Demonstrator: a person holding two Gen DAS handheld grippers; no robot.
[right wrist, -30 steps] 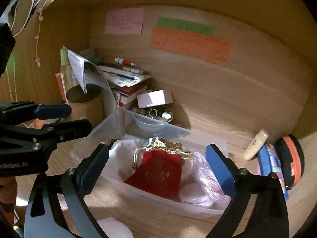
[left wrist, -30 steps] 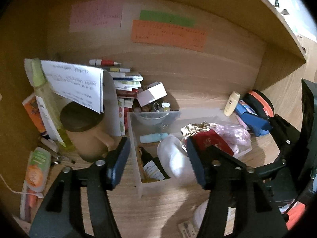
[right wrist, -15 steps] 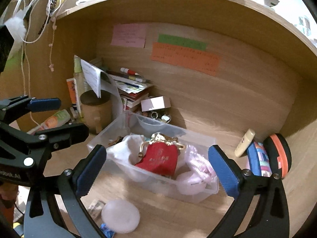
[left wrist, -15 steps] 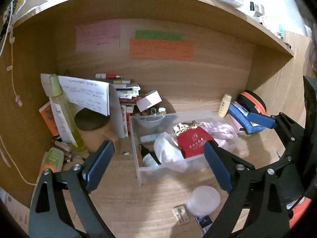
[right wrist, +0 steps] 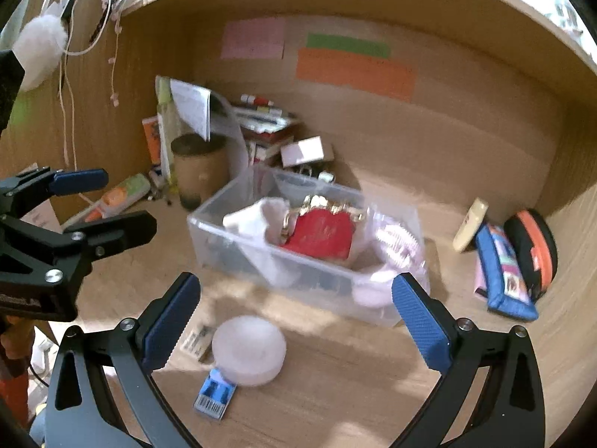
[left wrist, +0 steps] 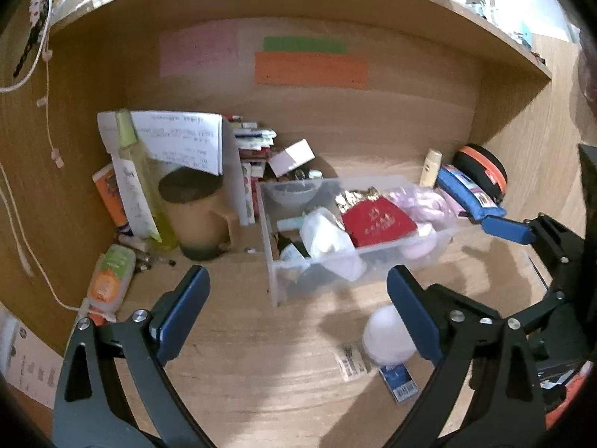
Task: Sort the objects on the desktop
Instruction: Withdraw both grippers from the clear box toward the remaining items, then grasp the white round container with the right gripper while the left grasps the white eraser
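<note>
Sorting partway: bin loaded, loose items left on counter.

Clear bin (right wrist: 298,261), just beyond both pairs of fingers, already holds a red pouch (right wrist: 321,233), white cloth (right wrist: 253,216) and pink bundle (right wrist: 395,242). Brown mug (left wrist: 197,216) stands beyond the left gripper (left wrist: 298,313); blue case (right wrist: 503,272) lies beyond the right gripper (right wrist: 296,311). Round white lid (right wrist: 249,351) and small blue packet (right wrist: 215,394) lie unsorted between the right fingers. Both grippers spread wide, holding nothing.
</note>
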